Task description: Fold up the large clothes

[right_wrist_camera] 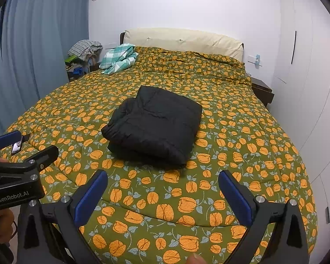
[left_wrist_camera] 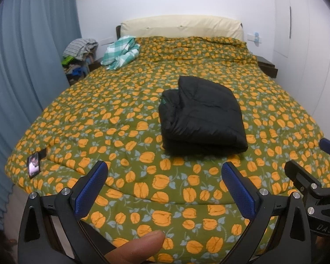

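Bed carries the folded black jacket mid-quilt, long axis toward the headboard, ahead of my left claw and right claw, both spread wide, empty, about equally near.

Black padded jacket lying folded into a thick rectangular bundle, resting flat ahead of both tools, well beyond their tips; a narrower fold, possibly a sleeve, is bulging along its left edge.
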Demonstrator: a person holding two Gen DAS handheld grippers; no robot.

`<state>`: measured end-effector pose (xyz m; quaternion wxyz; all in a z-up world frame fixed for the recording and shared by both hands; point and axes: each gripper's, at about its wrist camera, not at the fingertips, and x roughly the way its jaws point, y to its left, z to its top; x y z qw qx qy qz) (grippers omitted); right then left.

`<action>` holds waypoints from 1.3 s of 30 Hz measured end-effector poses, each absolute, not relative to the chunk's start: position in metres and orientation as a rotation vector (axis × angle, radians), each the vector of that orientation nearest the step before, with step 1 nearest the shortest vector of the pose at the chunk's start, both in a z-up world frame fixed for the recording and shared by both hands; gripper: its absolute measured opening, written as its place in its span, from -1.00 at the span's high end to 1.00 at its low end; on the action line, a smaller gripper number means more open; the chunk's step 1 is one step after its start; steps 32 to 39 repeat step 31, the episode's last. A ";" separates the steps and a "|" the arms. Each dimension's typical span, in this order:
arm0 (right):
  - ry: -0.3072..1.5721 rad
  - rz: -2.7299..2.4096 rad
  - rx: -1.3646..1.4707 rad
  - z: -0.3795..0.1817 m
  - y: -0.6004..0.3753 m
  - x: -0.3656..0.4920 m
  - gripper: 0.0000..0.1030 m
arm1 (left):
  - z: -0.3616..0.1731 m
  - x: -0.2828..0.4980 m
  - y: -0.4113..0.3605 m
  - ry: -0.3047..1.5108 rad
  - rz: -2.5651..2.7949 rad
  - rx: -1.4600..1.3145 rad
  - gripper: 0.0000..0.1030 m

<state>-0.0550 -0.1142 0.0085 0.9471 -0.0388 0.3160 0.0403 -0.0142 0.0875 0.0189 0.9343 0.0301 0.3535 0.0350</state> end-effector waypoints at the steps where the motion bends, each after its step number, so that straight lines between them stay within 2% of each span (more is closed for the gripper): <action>1: 0.643 0.081 -0.077 0.008 -0.114 -0.056 -0.99 | 0.019 -0.014 0.087 0.723 0.071 0.062 -0.99; 39: 0.659 0.058 -0.075 0.006 -0.118 -0.057 -0.99 | 0.013 -0.012 0.081 0.723 0.070 0.082 -0.99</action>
